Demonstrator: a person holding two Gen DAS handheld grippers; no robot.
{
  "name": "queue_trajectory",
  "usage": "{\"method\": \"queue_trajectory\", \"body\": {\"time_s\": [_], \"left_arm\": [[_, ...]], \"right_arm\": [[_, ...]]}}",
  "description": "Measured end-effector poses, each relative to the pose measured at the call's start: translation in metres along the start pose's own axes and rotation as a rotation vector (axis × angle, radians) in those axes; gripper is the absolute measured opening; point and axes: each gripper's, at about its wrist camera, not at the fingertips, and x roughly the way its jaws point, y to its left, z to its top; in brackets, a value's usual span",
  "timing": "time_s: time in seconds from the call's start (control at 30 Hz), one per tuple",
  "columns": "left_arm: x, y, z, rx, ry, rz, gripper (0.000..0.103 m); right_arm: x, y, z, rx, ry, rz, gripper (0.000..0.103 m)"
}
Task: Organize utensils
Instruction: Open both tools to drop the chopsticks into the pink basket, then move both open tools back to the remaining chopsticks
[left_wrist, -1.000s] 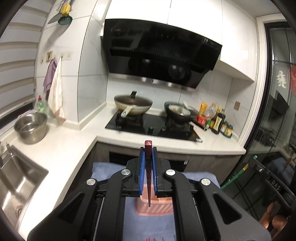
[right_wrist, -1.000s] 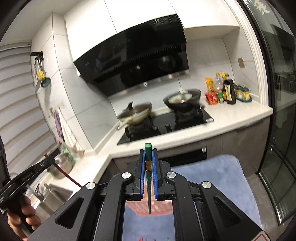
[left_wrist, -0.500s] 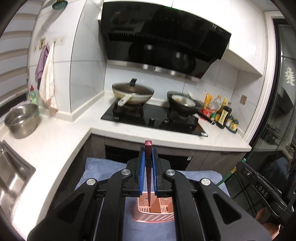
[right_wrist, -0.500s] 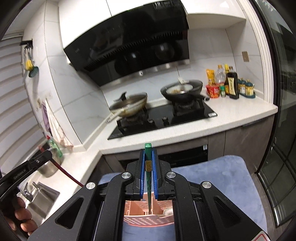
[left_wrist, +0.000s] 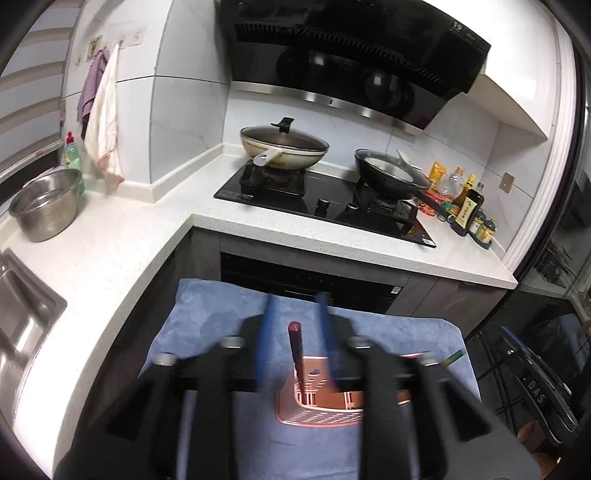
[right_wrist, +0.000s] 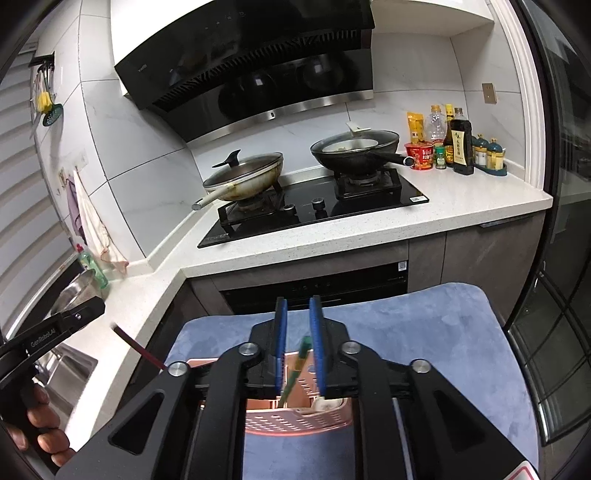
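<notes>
Low in the middle of both views: the pink basket (left_wrist: 317, 413) sat on the blue cloth (left_wrist: 207, 314).
Left gripper (left_wrist: 295, 332): you had it spread wide, gripping nothing.
Dark red stick (left_wrist: 296, 354): it stood loose between the blue pads (left_wrist: 264, 343), its tip down in the basket.
Right gripper (right_wrist: 297, 343): also let go, with a gap each side of the green stick (right_wrist: 295, 369).
Green stick: it leaned in the basket's near part.
How to do it well: I think you should lift both grippers straight up, so no pad knocks a stick over.
Hard to see: the left view was blurry, the black gripper bodies hid most of the basket, and the stick bottoms could not be seen.
</notes>
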Motion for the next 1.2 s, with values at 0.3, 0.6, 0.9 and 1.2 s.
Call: {"method": "queue_trajectory", "body": {"time_s": [0.3,0.6,0.9,1.2], "left_arm": [[-0.027,-0.001,-0.007,0.01,-0.022,0.023,0.04],[-0.075,0.006,-0.059,0.047,0.003,0.052,0.048],[-0.101,0.028,-0.149,0.057,0.126,0.085,0.048],[-0.116,0.044,-0.227,0.08,0.222,0.108,0.048]], "right_arm": [[-0.038,-0.003,-0.001,0.016,-0.037,0.016,0.032],[-0.094,-0.016,-0.057,-0.007,0.018,0.0,0.034],[-0.129,-0.027,-0.143,-0.045,0.161,-0.031,0.034],[-0.141,-0.028,-0.232,-0.108,0.304,-0.06,0.034]]}}
